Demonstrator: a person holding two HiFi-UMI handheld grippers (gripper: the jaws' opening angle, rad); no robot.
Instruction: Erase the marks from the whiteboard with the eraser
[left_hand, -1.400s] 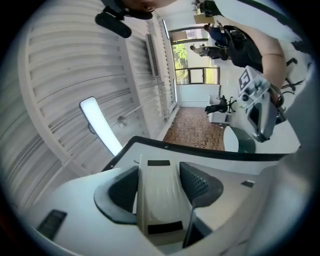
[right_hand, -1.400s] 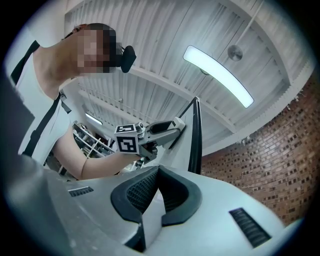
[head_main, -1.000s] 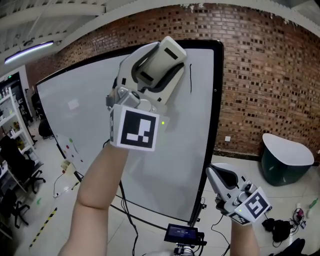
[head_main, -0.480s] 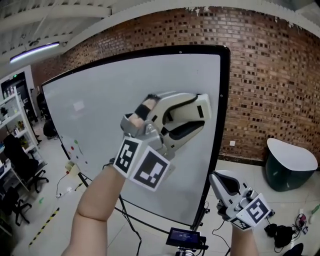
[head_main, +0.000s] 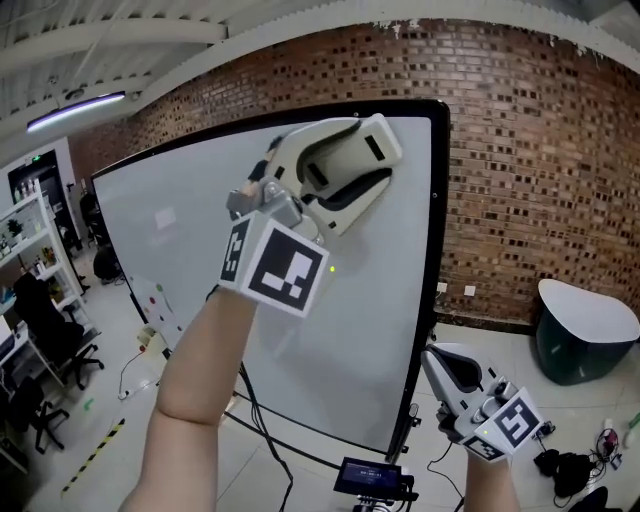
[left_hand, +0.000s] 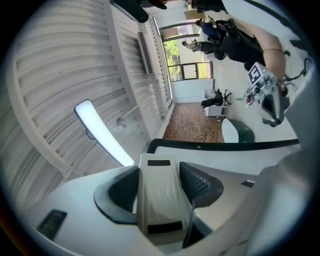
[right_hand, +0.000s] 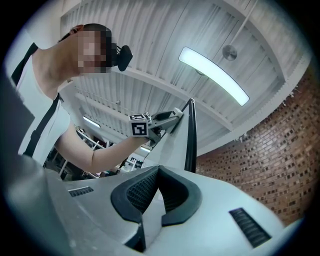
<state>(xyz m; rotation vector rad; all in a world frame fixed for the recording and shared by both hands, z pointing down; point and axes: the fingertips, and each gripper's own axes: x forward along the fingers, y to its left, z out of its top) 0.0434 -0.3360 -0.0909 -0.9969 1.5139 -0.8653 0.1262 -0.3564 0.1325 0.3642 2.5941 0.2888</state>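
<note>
White left gripper (head_main: 372, 160) and right gripper (head_main: 447, 360) carry black-and-white marker cubes (head_main: 277, 264).

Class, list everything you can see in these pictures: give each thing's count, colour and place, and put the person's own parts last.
whiteboard: one, white with black frame, standing before the brick wall
eraser: one, cream, between the left tool's jaws, near the board's upper right corner
brick wall: one, red-brown, behind the board
tub-shaped seat: one, dark green with white top, on the floor at the right
ceiling light: one, lit, upper left
office chair: one, black, far left
small screen: one, black, at the board's foot
left tool: one, white, raised at the board, clamping the eraser
right tool: one, white, low right, shut, empty
forearm: one, bare, behind the left tool
</note>
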